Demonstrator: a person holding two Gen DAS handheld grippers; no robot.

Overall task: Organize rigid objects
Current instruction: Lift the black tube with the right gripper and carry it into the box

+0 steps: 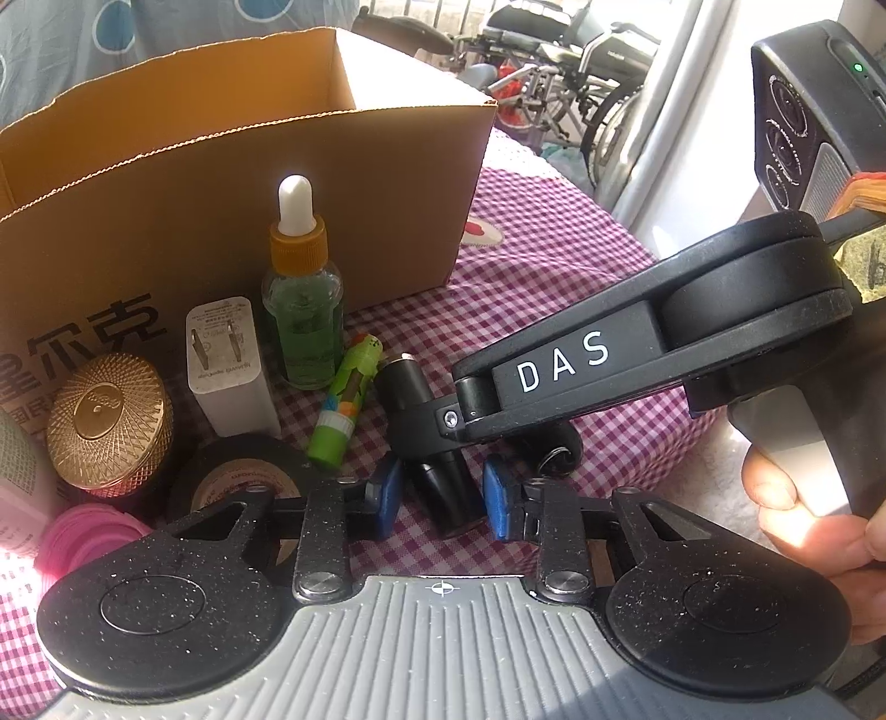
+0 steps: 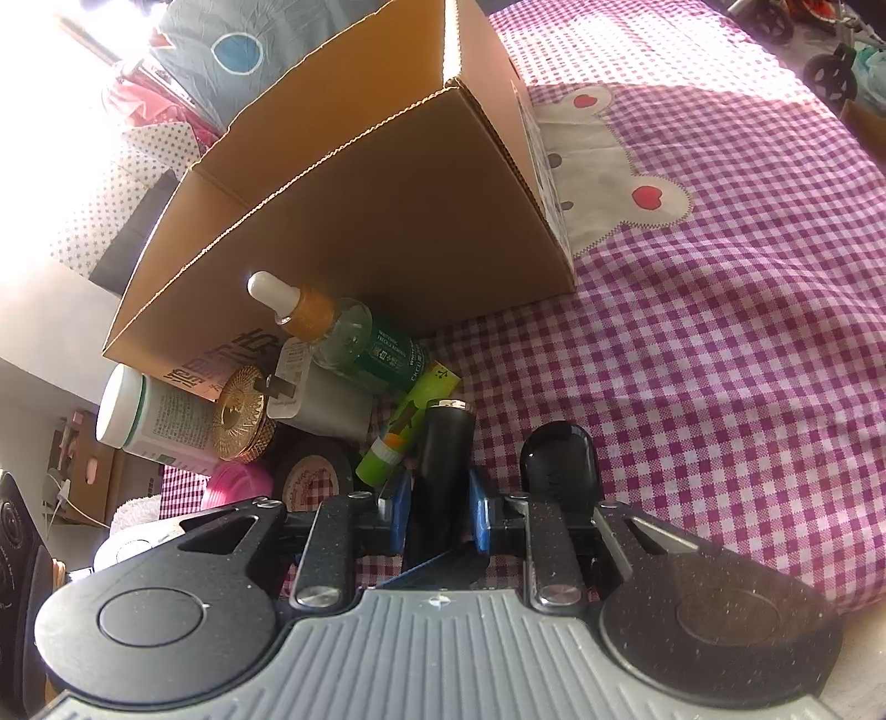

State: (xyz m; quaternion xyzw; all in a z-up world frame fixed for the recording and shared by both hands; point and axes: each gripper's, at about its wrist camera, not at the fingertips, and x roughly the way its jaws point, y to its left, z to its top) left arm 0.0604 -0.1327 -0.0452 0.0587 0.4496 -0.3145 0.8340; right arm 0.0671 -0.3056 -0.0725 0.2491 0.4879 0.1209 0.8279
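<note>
R gripper clamps black cylinder, lying lengthwise

This is a lived-in home, likely a bedroom or spare room. A purple-and-white gingham cover with a stitched cartoon animal patch spreads under a cardboard box and toiletries such as a dropper bottle. Dotted bedding lies behind, and a folded wheelchair stands by a sunlit window.
</note>
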